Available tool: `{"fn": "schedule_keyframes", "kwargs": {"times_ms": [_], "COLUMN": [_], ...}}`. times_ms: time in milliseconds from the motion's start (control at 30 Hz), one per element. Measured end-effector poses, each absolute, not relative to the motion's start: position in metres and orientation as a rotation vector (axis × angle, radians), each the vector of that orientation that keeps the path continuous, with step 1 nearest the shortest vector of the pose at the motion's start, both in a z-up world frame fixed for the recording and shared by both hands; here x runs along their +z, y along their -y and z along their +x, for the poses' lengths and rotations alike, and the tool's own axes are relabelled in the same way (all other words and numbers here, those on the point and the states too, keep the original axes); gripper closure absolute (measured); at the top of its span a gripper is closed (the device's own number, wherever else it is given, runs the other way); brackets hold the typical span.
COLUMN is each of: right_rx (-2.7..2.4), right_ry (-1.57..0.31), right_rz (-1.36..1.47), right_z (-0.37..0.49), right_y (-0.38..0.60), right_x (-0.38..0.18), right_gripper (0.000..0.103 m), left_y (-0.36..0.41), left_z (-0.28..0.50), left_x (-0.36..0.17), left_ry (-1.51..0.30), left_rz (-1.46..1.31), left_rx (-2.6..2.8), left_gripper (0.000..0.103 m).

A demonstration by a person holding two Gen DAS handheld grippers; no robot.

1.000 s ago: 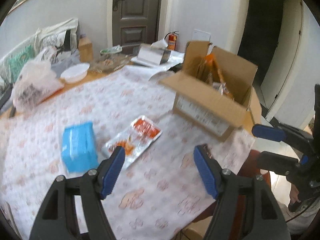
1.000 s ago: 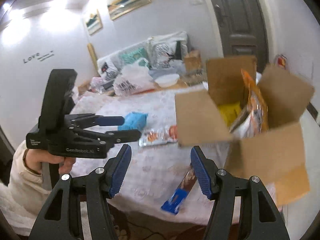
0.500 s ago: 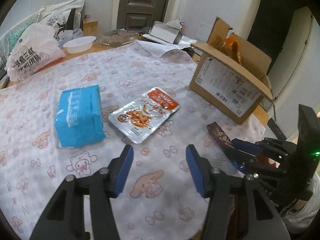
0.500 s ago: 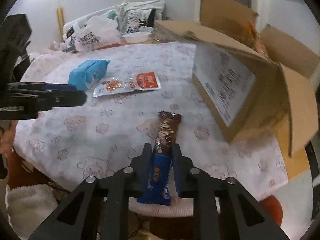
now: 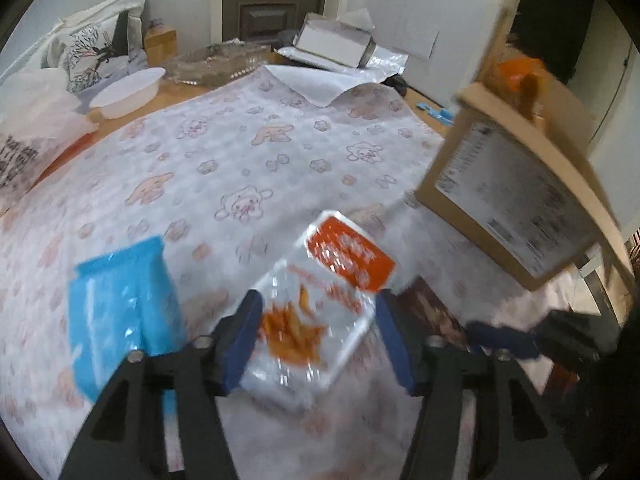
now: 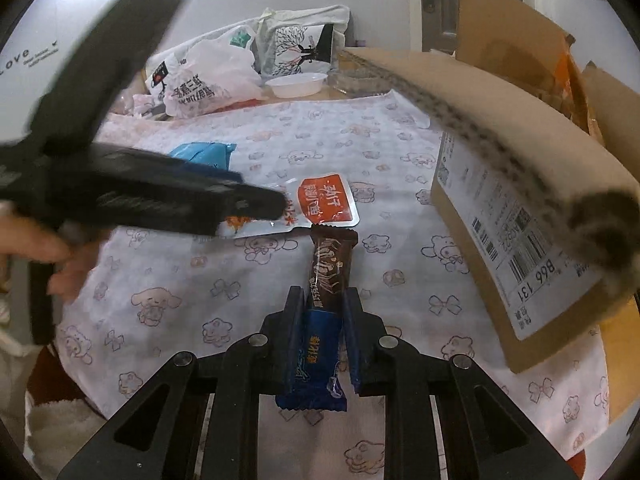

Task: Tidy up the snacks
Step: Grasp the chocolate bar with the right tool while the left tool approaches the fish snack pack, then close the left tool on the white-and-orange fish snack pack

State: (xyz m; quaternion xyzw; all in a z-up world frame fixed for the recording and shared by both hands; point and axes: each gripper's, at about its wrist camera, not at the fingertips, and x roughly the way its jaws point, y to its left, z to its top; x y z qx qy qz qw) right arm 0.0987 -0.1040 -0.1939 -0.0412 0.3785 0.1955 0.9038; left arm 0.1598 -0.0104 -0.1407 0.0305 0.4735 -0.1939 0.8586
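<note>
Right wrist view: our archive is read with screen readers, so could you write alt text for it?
The right tongs are shut on a brown and blue snack bar over a cartoon-print tablecloth. Ahead lies an orange and clear snack pouch, with the blurred left tongs over its near end. An open cardboard box stands at right.

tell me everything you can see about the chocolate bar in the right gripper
The chocolate bar is a long, slim bar in a glossy wrapper, dark brown with pale scribbled print on its far part and blue with printed characters on its near end, both ends crimped. The right gripper has its jaws shut on it around the brown-blue join. It points away over the tablecloth, its far tip meeting the edge of the red-and-clear snack pouch. Whether it still rests on the cloth cannot be told.
</note>
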Motion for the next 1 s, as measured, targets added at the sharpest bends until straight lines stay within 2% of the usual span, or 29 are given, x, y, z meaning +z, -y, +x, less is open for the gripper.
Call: {"fn": "schedule_keyframes", "kwargs": {"times_ms": [100,167,200,667,1000], "right_rx": [0.401,0.386,0.380,0.378,0.344], "right_ry": [-0.781,-0.775,-0.771,-0.756,-0.732], "right_rz": [-0.073,-0.069,-0.074,-0.047,-0.025], "right_z": [0.102,0.102,0.101,0.089,0.081], "right_y": [0.108,0.111,0.111,0.119,0.138], "right_x": [-0.193,-0.194,-0.194,-0.195,-0.194], "right_gripper": [0.089,0.088,0.088,0.089,0.089], "left_y": [0.015,0.016,0.016,0.031,0.038], "left_z": [0.175,0.181,0.181,0.186,0.147], "left_x": [-0.146,-0.148,-0.149,-0.153,-0.151], "left_ry": [-1.001,-1.012,-1.019,-1.083,-1.111], "left_rz": [0.113,0.123,0.128,0.213,0.227], "left_rx": [-0.386,-0.393,-0.403,-0.451,-0.499], "left_gripper": [0.040,0.029,0.028,0.027,0.030]}}
